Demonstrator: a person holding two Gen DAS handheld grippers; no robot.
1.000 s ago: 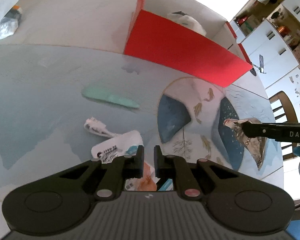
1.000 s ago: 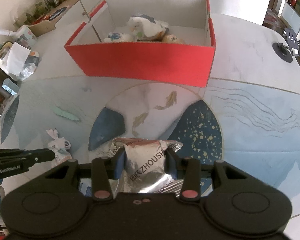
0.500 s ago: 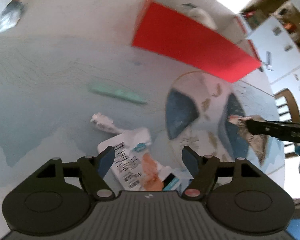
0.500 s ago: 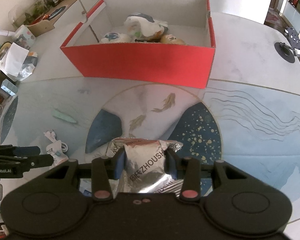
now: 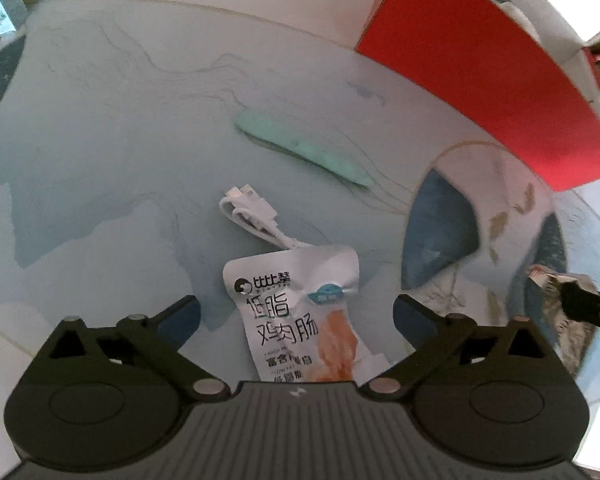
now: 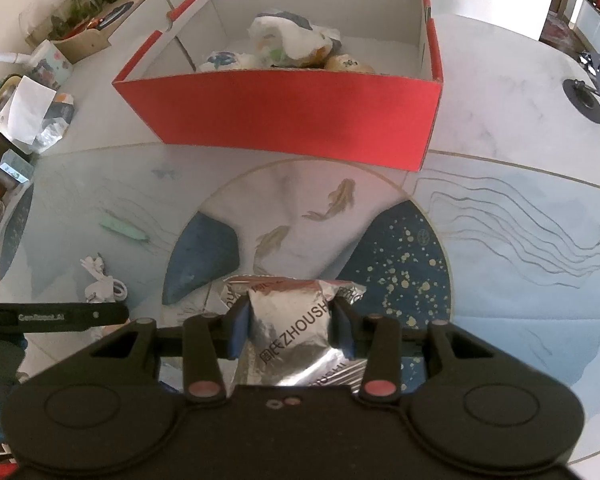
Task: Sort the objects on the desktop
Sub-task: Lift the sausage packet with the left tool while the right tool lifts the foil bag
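Two pickups were under way at once, both apparently headed for the red box (image 6: pixel 284 116) at the far side of the table (image 6: pixel 500 92). The right gripper (image 6: pixel 291 326) was pinching a silver foil snack pack (image 6: pixel 288 320) between its blue pads, the pack sitting over the round fish print on the blue table mat (image 5: pixel 100 140); whether it was lifted clear or touching the mat could not be told. The left gripper (image 5: pixel 296 314) pointed steeply down over a white sausage packet (image 5: pixel 296 312) with black print and an orange picture, lying flat on the mat. Its jaws were opening, already spread wide, with the packet between them but neither pad touching it. A white cable (image 5: pixel 252 216) lay just beyond the packet's top edge, touching or tucked under it, and a mint-green strip (image 5: pixel 300 148) lay farther off toward the box. The box already held a few wrapped items (image 6: pixel 292 40). Judged step: left hand in pre-grasp on the packet, right hand holding and ready to carry. Next move likely called for lowering the left gripper so the pads straddled the packet's sides, then closing; flat thin packet, so the pads would need to get right down to the mat, and should miss the cable. The right hand would need to clear the box's near wall before letting go.
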